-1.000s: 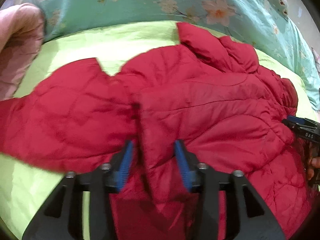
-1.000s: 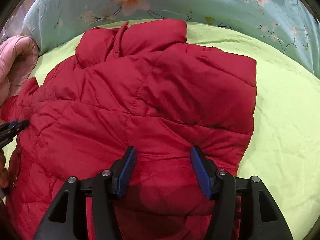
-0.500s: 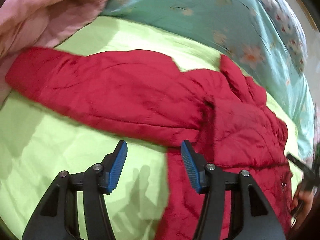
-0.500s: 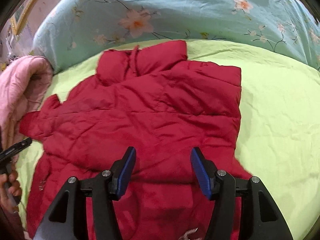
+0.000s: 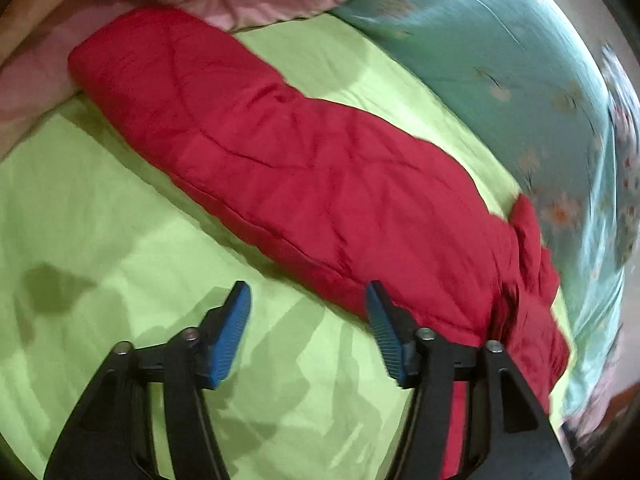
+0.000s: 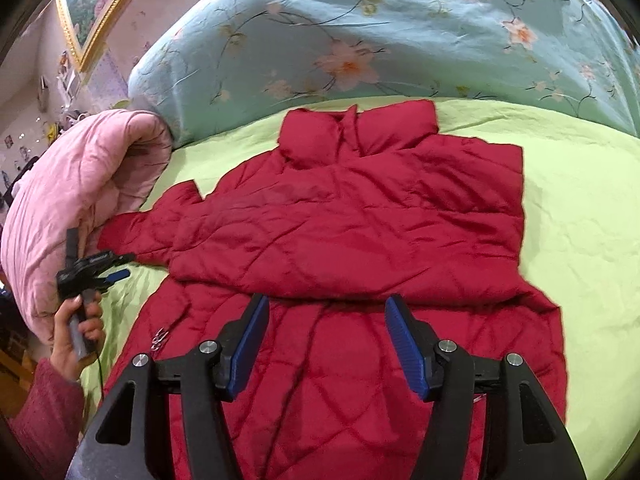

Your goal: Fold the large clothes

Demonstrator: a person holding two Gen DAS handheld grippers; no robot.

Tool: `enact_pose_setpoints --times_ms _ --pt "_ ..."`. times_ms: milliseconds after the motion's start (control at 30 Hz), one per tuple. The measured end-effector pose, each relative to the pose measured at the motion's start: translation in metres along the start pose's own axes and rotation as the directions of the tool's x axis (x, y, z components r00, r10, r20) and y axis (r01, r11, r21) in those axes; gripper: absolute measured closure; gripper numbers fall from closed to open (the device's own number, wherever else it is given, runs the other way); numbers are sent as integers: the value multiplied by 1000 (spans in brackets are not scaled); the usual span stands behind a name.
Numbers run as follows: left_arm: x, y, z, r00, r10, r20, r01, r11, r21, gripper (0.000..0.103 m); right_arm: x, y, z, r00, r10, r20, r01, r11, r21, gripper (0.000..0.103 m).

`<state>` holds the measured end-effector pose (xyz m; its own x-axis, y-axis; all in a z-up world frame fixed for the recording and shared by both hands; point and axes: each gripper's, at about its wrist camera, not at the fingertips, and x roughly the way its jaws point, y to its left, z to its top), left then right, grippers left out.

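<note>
Plainly a mid-fold moment. Red quilted puffer jacket [image 6: 352, 232] lies flat across the middle of the lime-green bedsheet [image 6: 580, 240], collar toward the teal floral duvet [image 6: 380, 40] along the far edge of the bed. Right side looks already folded in over the body; the left sleeve [image 5: 248, 136] lies stretched out toward the left edge of the bed, cuff against the bunched pink quilted blanket [image 6: 80, 200].

Left gripper [image 5: 308, 328]: jaws apart, nothing between them, hovering over bare sheet just beside the sleeve's lower edge. Right gripper [image 6: 324, 344]: jaws apart, empty, above the jacket's lower body near the hem.

Risks from here:
- Padded fabric is slick and springy; a shallow pinch likely takes only the outer shell, and the sleeve slides out when lifted
- Cuff touches the pink blanket; dragging the sleeve across may snag it or pull the blanket along
- Left wrist view is motion-blurred, so whether the sleeve lies flat or twisted near the shoulder is unclear; a twist would fold in crooked
- Lifting the sleeve unpinned may tug the body and undo the right-side fold
- A small metal piece near the left hem, possibly a zip pull [image 6: 160, 338], may catch
</note>
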<state>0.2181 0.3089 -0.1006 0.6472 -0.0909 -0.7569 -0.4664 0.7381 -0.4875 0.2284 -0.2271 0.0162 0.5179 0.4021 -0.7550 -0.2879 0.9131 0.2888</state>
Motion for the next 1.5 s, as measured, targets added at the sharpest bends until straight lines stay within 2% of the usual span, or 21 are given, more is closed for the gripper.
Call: enact_pose_setpoints --times_ms 267,333,567,667,733,800,833,900,1067,1233,1400,1500 --pt "6 42 20 1000 -13 26 17 984 -179 40 9 15 -12 999 38 -35 -38 999 -10 41" --pt "7 47 26 999 -17 43 25 980 -196 40 12 18 -14 998 37 -42 -38 999 -17 41" --pt "14 51 48 992 39 120 -13 978 -209 40 14 20 -18 998 46 -50 -46 999 -17 41" --pt "21 41 54 987 95 127 -73 983 -169 43 15 18 -17 998 45 -51 -45 999 -13 41" --pt "22 31 56 986 101 132 -85 989 -122 72 16 18 -16 998 48 -51 -48 999 -10 41" --pt "19 23 56 988 80 135 -68 993 -93 86 18 16 -13 998 42 -42 -43 999 -14 41" --pt "15 18 55 986 72 149 -60 995 -78 90 19 14 -10 999 37 -35 -37 999 -17 41" --pt "4 6 52 982 68 177 -62 997 -40 92 22 10 -6 999 32 -34 -33 999 -9 41" --pt "-26 -31 42 972 5 234 -18 998 54 94 31 -4 1 999 37 -40 -36 999 24 41" --pt "-47 -83 26 963 -48 264 1 985 175 95 37 -16 4 998 34 -51 -31 998 56 41" --pt "-58 -140 -1 959 -114 259 25 946 323 95 38 -27 13 999 19 -39 -16 997 71 41" --pt "-59 -174 -21 957 -141 252 26 910 413 95 43 -33 22 999 0 -36 3 997 79 41"
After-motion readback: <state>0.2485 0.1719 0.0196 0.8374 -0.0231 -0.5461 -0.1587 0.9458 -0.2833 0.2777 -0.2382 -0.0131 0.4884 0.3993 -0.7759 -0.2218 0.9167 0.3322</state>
